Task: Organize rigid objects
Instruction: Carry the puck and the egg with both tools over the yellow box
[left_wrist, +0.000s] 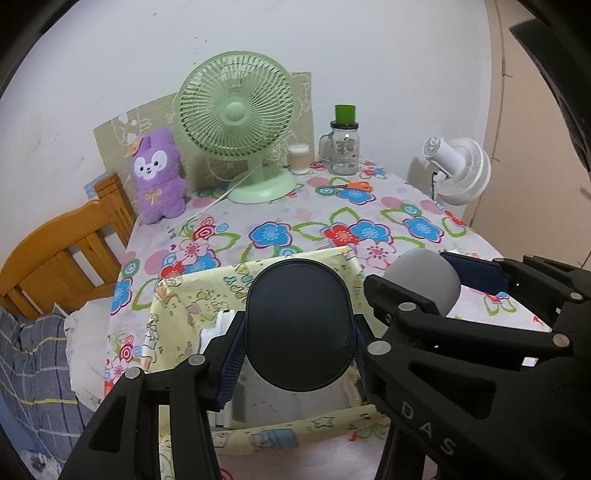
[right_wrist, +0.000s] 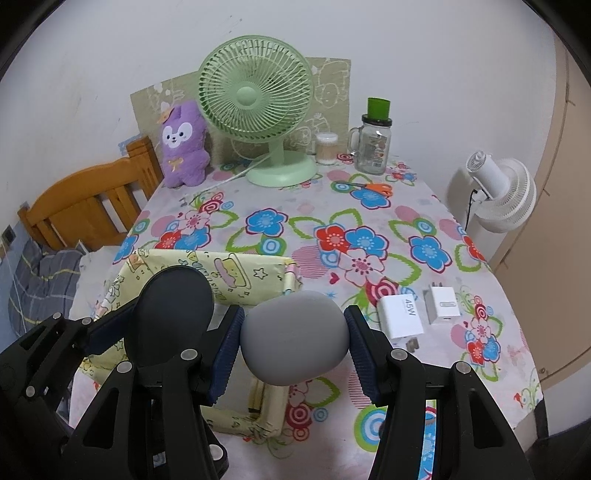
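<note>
Over the yellow box (left_wrist: 207, 295), left gripper (left_wrist: 299, 350) is clamped on the dark oval case (left_wrist: 299, 325); right gripper (right_wrist: 293, 339) squeezes the grey egg-shaped thing (right_wrist: 293, 336) just past the box's right edge, flowery tablecloth (right_wrist: 332, 206) mostly free beyond.

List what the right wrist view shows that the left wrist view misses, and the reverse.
Only the right wrist view shows the two white chargers on the tablecloth. Only the left wrist view looks down inside the yellow box, with white items in it. Both show the left gripper holding the dark oval object, the right gripper holding the grey oval object, and the green fan.
</note>
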